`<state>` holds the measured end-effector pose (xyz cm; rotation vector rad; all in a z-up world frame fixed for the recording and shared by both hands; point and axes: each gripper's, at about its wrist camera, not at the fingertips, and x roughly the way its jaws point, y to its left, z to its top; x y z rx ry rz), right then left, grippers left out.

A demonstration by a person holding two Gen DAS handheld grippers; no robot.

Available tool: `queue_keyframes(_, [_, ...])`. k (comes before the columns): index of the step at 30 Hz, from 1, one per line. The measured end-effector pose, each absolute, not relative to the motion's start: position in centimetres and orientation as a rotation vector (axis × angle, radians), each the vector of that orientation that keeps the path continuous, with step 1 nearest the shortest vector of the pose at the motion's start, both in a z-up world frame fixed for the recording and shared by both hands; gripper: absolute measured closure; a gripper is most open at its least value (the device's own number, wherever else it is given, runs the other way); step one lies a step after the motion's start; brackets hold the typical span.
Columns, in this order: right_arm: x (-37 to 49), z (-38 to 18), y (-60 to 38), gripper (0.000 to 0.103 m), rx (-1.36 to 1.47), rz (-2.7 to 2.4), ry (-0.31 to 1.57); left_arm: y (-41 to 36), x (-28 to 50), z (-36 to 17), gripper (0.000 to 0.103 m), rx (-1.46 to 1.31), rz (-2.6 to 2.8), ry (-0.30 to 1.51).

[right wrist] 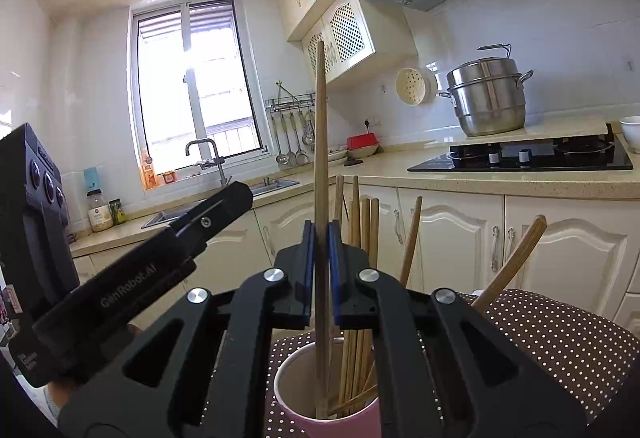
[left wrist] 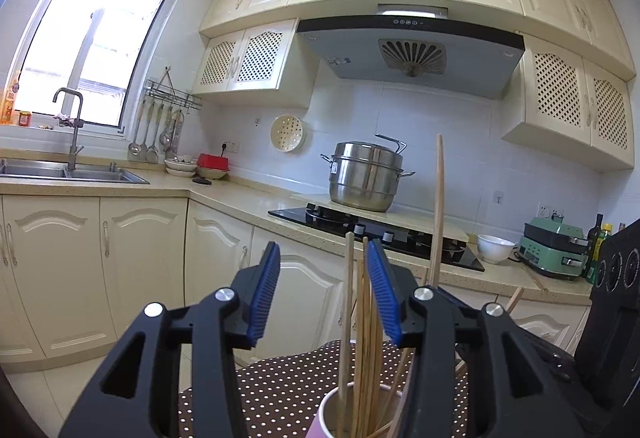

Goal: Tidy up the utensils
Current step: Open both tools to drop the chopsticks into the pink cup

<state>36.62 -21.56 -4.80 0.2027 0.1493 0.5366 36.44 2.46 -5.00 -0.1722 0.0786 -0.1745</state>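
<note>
Chopsticks [right wrist: 360,278] stand bundled in a pink cup [right wrist: 332,414] on the polka-dot cushion [right wrist: 560,338], near its front edge. Our right gripper [right wrist: 321,270] is clamped on one tall chopstick [right wrist: 320,142], upright with its lower end inside the cup. Our left gripper [left wrist: 326,294] has its blue pads [left wrist: 264,294] spread apart around the bundle, gripping nothing; one stick leans against the right-hand pad

Daylight floods in through the window [left wrist: 92,38], blown out to white glare; cabinets beside it curve under my fisheye lens; my edges vignette dark; focus stays sharp.
</note>
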Motion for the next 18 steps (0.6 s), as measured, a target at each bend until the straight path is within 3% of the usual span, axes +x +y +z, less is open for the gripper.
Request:
queue_keyframes(7, [36.6, -4.5, -21.4, 0.095, 0.190, 0.526, 0.158, 2.9, 35.6, -4.7, 0.057, -0.168, -0.159, 0.101])
queue_keyframes(12, [36.2, -4.4, -21.5, 0.094, 0.192, 0.508, 0.170, 3.2, 34.9, -4.4, 0.050, -0.163, -0.150, 0.106])
queue_keyframes(13, [36.1, -4.4, -21.5, 0.091, 0.192, 0.504, 0.170, 3.4, 34.8, -4.4, 0.050, -0.163, -0.148, 0.109])
queue_keyframes(15, [35.7, -4.3, -21.6, 0.066, 0.201, 0.496, 0.165, 3.6, 34.4, -4.3, 0.048, -0.162, -0.139, 0.115])
queue_keyframes(18, [35.2, -4.0, -22.0, 0.058, 0.217, 0.496, 0.161, 4.3, 34.0, -4.1, 0.045, -0.176, -0.133, 0.124])
